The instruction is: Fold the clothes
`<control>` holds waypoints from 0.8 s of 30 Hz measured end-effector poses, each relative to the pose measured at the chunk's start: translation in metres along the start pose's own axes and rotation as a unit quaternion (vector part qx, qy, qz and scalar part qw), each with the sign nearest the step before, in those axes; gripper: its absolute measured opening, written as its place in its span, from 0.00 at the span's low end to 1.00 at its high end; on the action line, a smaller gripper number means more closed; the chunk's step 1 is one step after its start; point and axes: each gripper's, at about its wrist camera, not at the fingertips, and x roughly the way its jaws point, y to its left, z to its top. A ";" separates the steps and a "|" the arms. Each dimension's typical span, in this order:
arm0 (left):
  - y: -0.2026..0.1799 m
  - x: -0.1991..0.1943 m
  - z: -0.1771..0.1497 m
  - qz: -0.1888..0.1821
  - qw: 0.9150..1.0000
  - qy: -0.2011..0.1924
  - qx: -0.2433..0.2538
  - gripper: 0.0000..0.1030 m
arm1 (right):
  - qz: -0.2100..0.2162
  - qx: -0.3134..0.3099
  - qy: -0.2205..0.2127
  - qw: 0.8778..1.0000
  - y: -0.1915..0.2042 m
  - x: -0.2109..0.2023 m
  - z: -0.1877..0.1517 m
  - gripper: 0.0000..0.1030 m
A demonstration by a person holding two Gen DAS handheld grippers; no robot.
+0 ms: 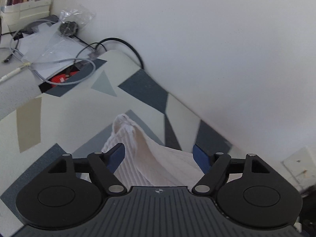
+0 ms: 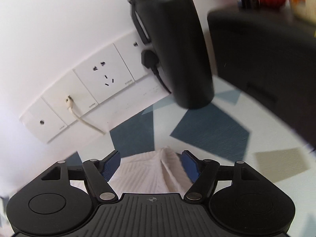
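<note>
In the left wrist view the left gripper point(image 1: 159, 157) stands spread wide over a white ribbed garment point(image 1: 150, 158), which lies on a patterned mat point(image 1: 65, 118) of pale, grey and dark blue shapes, close to the wall point(image 1: 217, 39). A ridge of the cloth rises between the two blue pads point(image 1: 116, 156) and runs away to a bunched tip, but neither pad presses on it, so the cloth looks let go and not pinched. Loose cables point(image 1: 59, 63) and a clear plastic bag point(image 1: 75, 17) lie well apart at the far left. In the right wrist view the right gripper point(image 2: 151, 163) is likewise spread, a little less wide, with a creased corner of the same white cloth point(image 2: 150, 169) lying between its pads point(image 2: 110, 164) and free of both. A black bottle point(image 2: 177, 45) stands on the mat point(image 2: 209, 132) just beyond, beside a row of wall sockets point(image 2: 102, 79) and a dark box point(image 2: 266, 59). The step in hand seems to be laying a folded edge down; to do it well, I would lift both grippers straight off so the pads do not drag the ridges, then press the raised creases flat before taking a fresh hold, keeping clear of the bottle.
</note>
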 end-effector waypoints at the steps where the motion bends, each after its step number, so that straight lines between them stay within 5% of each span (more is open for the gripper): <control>1: 0.004 -0.008 -0.004 -0.010 1.000 0.004 0.004 0.76 | -0.004 -0.016 -0.002 1.000 0.003 -0.010 0.000 0.64; 6: -0.003 -0.042 -0.032 0.017 0.993 -0.010 0.113 0.75 | -0.024 -0.126 -0.005 0.992 0.030 -0.048 -0.025 0.66; 12: -0.049 -0.029 -0.103 -0.010 0.962 0.049 0.270 0.76 | -0.031 -0.278 0.063 0.958 0.084 -0.029 -0.102 0.67; 16: -0.076 -0.004 -0.147 -0.012 0.935 0.072 0.347 0.76 | -0.018 -0.314 0.096 0.944 0.115 -0.007 -0.140 0.66; 20: -0.077 0.010 -0.159 -0.002 0.942 0.056 0.332 0.80 | -0.032 -0.325 0.068 0.943 0.136 0.003 -0.152 0.69; 24: -0.071 0.009 -0.163 -0.015 0.935 0.051 0.350 0.81 | -0.021 -0.281 0.050 0.958 0.134 0.023 -0.136 0.69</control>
